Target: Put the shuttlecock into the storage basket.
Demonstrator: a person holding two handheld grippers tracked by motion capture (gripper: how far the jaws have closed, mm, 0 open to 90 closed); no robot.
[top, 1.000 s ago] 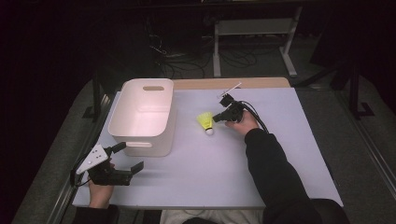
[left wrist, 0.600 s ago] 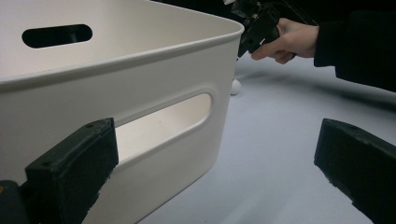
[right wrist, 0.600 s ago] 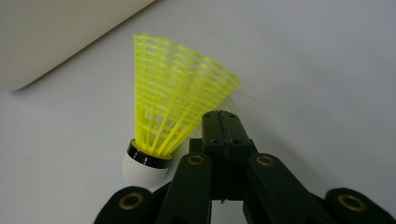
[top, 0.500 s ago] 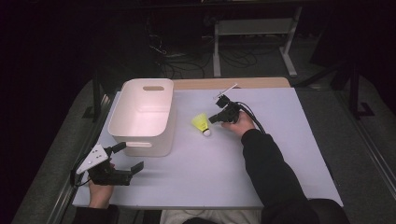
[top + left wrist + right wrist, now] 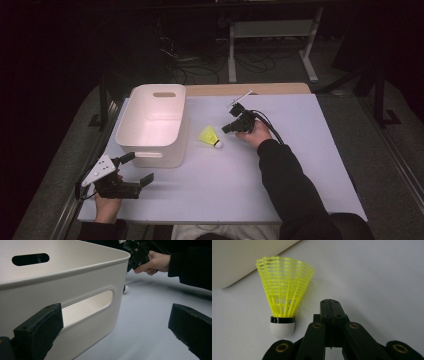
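Note:
A yellow shuttlecock (image 5: 210, 135) with a white cork lies on its side on the white table, just right of a white plastic bin (image 5: 155, 150). My right gripper (image 5: 226, 130) sits close on the shuttlecock's right, shut and holding nothing. In the right gripper view the closed jaws (image 5: 329, 302) lie beside the shuttlecock (image 5: 284, 297), with the bin's corner (image 5: 237, 257) beyond. My left gripper (image 5: 140, 167) rests open at the front left, by the bin's near wall. The left gripper view has my left gripper (image 5: 115, 315) wide open, facing the bin's handle slot (image 5: 82, 277).
The white tabletop (image 5: 280, 170) stretches to the right and front of the bin. Dark floor, cables and a metal stand (image 5: 272, 30) lie beyond the far edge. The other hand (image 5: 152, 263) and the shuttlecock's cork (image 5: 125, 289) appear past the bin's corner.
The right gripper and the shuttlecock have shifted a little left, toward the bin and slightly nearer. The left gripper has stayed put.

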